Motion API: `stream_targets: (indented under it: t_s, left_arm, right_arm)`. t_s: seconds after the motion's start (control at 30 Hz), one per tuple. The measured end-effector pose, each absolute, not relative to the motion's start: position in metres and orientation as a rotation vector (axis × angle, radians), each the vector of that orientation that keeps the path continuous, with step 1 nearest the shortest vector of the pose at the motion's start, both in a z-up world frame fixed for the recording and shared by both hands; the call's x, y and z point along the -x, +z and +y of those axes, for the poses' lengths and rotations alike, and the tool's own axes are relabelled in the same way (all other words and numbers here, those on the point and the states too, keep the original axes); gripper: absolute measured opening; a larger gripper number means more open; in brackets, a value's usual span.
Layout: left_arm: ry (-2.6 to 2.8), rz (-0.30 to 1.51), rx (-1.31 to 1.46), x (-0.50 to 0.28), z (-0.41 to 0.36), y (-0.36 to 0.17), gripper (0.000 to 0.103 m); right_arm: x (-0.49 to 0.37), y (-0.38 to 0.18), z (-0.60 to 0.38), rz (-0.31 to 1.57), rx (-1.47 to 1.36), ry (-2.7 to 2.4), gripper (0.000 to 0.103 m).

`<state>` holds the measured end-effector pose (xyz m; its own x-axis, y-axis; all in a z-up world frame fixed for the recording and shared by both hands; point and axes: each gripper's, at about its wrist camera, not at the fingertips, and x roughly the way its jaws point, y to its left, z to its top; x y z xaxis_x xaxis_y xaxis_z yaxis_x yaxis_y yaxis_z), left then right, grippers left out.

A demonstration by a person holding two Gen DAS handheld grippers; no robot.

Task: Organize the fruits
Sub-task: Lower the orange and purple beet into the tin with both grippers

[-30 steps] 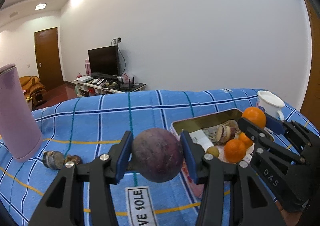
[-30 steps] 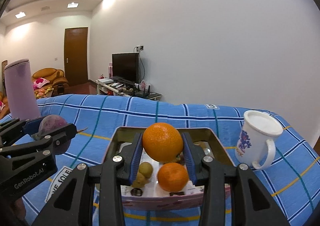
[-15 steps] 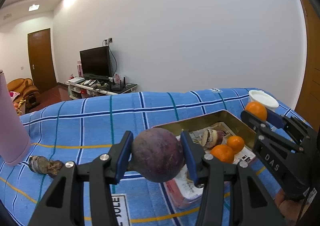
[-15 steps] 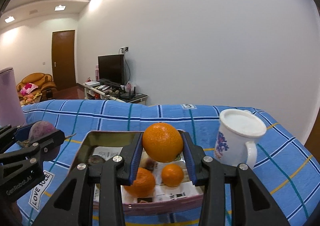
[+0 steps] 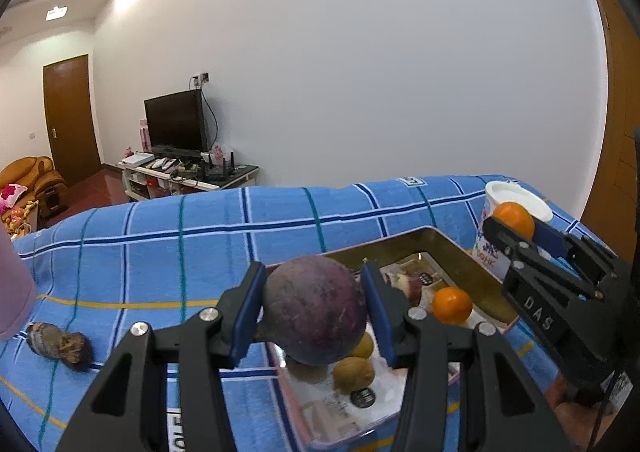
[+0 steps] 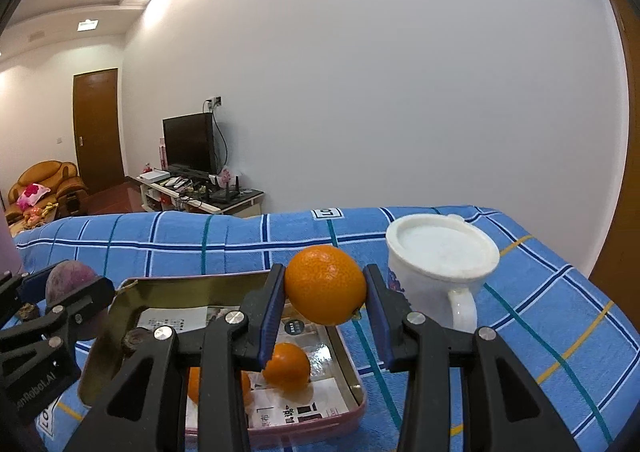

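Observation:
My left gripper (image 5: pixel 316 310) is shut on a round dark purple fruit (image 5: pixel 316 310) and holds it above the near left part of a shallow metal tray (image 5: pixel 472 256). The tray holds an orange (image 5: pixel 452 305), small brownish fruits (image 5: pixel 354 374) and printed paper. My right gripper (image 6: pixel 326 290) is shut on an orange (image 6: pixel 326 290) above the tray's (image 6: pixel 120 308) right side, over another orange (image 6: pixel 286 368). Each gripper shows in the other's view: the right gripper (image 5: pixel 516 228) and the left gripper (image 6: pixel 70 284).
A white mug (image 6: pixel 442 264) stands just right of the tray on the blue checked cloth (image 6: pixel 540 312). A brown dried fruit (image 5: pixel 58 342) lies on the cloth at the left, beside a pink bottle (image 5: pixel 12 292). A TV stand and a door are behind.
Both grippers have moved to the right with their fruits. The purple fruit has gone from left of the tray to over it. The orange has shifted toward the tray's right edge and the mug.

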<state>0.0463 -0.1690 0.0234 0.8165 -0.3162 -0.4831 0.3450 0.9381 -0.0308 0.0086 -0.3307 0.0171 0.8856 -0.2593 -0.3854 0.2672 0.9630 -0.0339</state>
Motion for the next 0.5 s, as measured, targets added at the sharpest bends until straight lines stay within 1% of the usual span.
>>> stream_targets:
  t_s: [0.23, 0.5]
  left_arm:
    - [-0.358, 0.525, -0.091, -0.055, -0.188, 0.016, 0.051]
    - [-0.339, 0.566, -0.100, -0.064, -0.192, 0.006, 0.051]
  right_arm:
    - [-0.025, 0.007, -0.326, 0.451, 0.019, -0.274, 0.041]
    - [-0.040, 0.001, -0.328, 0.489, 0.008, -0.253, 0.041]
